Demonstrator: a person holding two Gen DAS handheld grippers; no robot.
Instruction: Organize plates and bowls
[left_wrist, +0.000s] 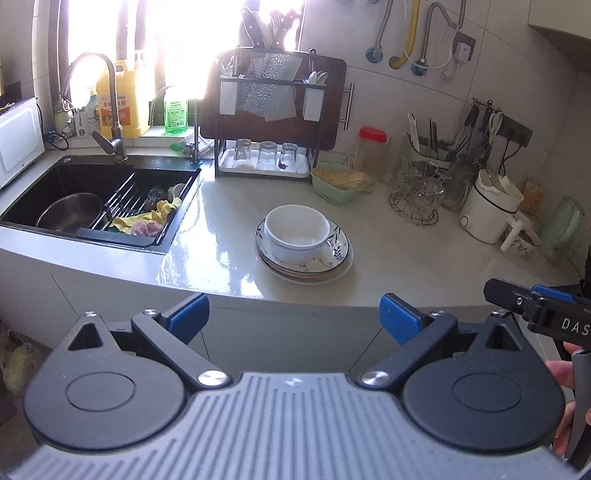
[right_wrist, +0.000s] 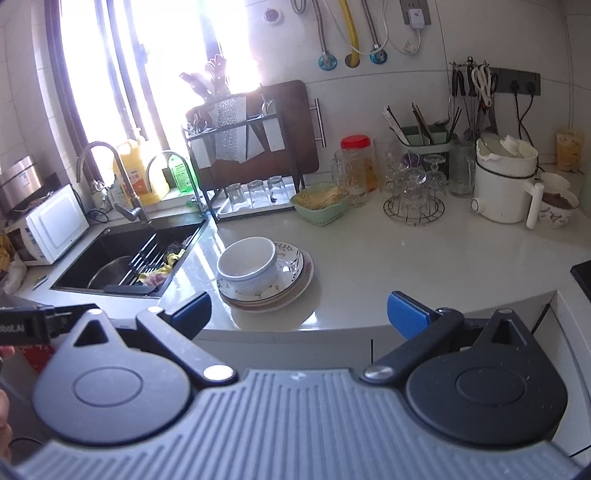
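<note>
White bowl sat nested on top of the plates, at least three of them by the rims I could count: a leaf-patterned one on top, plainer ones under it. The whole stack stood on the bench, just right of the sink and in front of the dish rack. In the right wrist view the same stack read the same way, bowl upright and sitting toward the left side of the top plate, plates roughly concentric but not perfectly flush. My left hand-held gripper was spread wide with nothing between the blue pads, held back off the bench edge. My right hand-held gripper was likewise wide apart and empty, also short of the bench. Neither touched any crockery. Progress call: ambiguous. A bowl-on-plates pile fits a finished stacking job with both grippers pulled back, and it fits equally a pile waiting to be split up and sorted elsewhere, say into the rack. I couldn't tell which from this. A steel basin lay in the sink and a small patterned bowl stood at the far right by the white kettle; whether either counts for the task I couldn't say.
</note>
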